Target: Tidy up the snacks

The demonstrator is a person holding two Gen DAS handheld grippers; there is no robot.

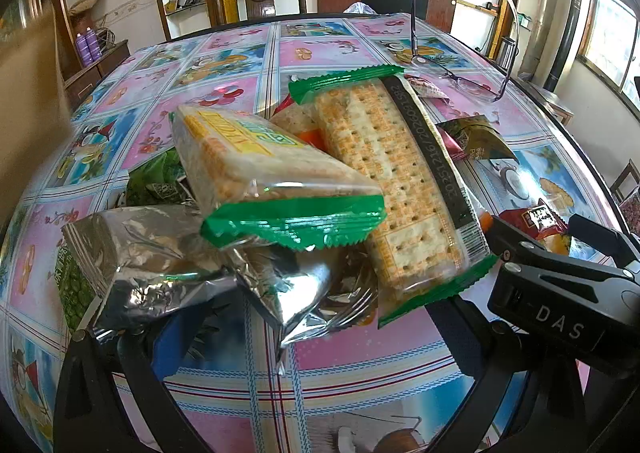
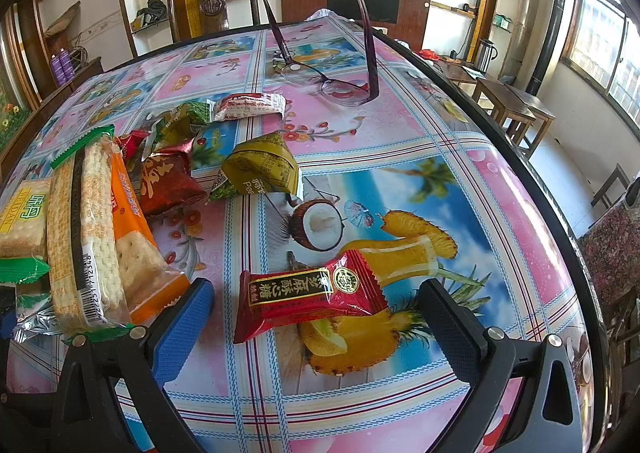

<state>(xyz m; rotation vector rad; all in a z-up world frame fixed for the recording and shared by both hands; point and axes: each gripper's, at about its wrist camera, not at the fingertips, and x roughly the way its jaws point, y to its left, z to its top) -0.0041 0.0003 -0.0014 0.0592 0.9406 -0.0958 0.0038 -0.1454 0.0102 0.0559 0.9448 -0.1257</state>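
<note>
Straddling red candy packet (image 2: 310, 299), right gripper (image 2: 316, 317) jaws spread; packet's long axis runs 9-to-3, dead ahead at 12. Left gripper (image 1: 224, 317) jaws pinching silver foil packet (image 1: 168, 273).

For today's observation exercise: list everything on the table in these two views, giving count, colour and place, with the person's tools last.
Cracker packs: three, two green-ended, one orange; stacked at the pile.
Silver foil packet: one; under the crackers, at the left gripper.
Red candy packet: one; between the right gripper's fingers.
Olive triangular packet: one; mid-table.
White-red packet: one; near the glasses.
Eyeglasses: one, purple; far side.
Tablecloth: one, pink-blue.
Left gripper: black, blue pads.
Right gripper: black, blue pads; open.
</note>
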